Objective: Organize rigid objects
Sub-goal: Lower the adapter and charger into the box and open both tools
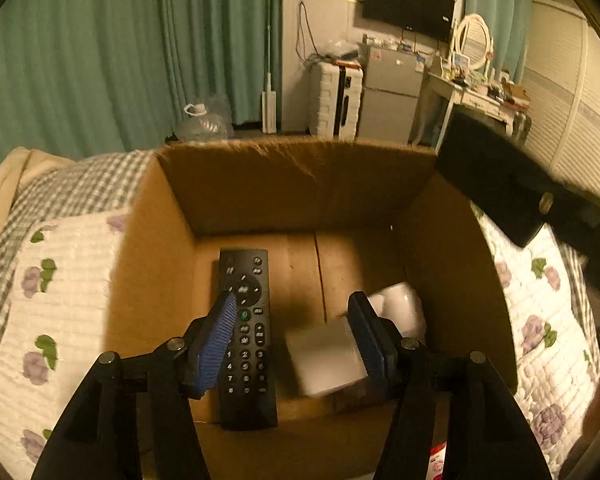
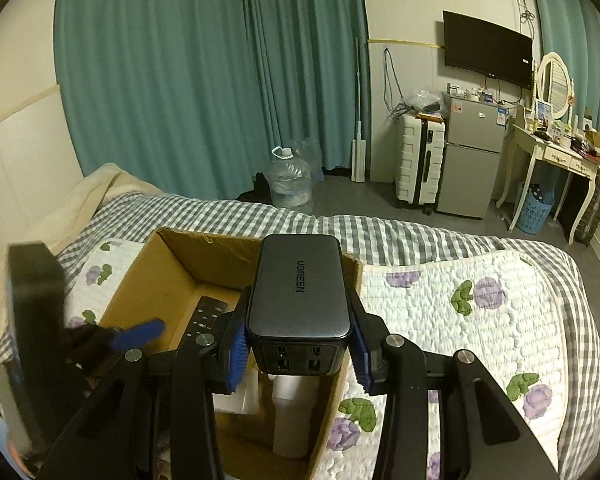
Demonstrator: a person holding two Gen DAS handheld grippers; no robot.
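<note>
An open cardboard box [image 1: 284, 184] sits on the bed. Inside lie a black remote [image 1: 246, 340], a blurred white flat box [image 1: 326, 360] and a white object [image 1: 400, 304]. My left gripper [image 1: 296, 340] is open above the box interior, with nothing between its blue pads. My right gripper [image 2: 300, 344] is shut on a dark grey UGREEN charger [image 2: 300, 292] and holds it above the right side of the box [image 2: 172, 264]. The left gripper [image 2: 140, 330] shows at the left of the right wrist view, over the box.
The bed has a floral quilt [image 2: 460, 320] and a grey checked sheet [image 2: 380, 232]. A white bottle-like object [image 2: 296, 412] stands in the box below the charger. Past the bed are a water jug [image 2: 290, 180], suitcase [image 2: 418, 160], fridge [image 2: 472, 156] and dressing table [image 2: 556, 152].
</note>
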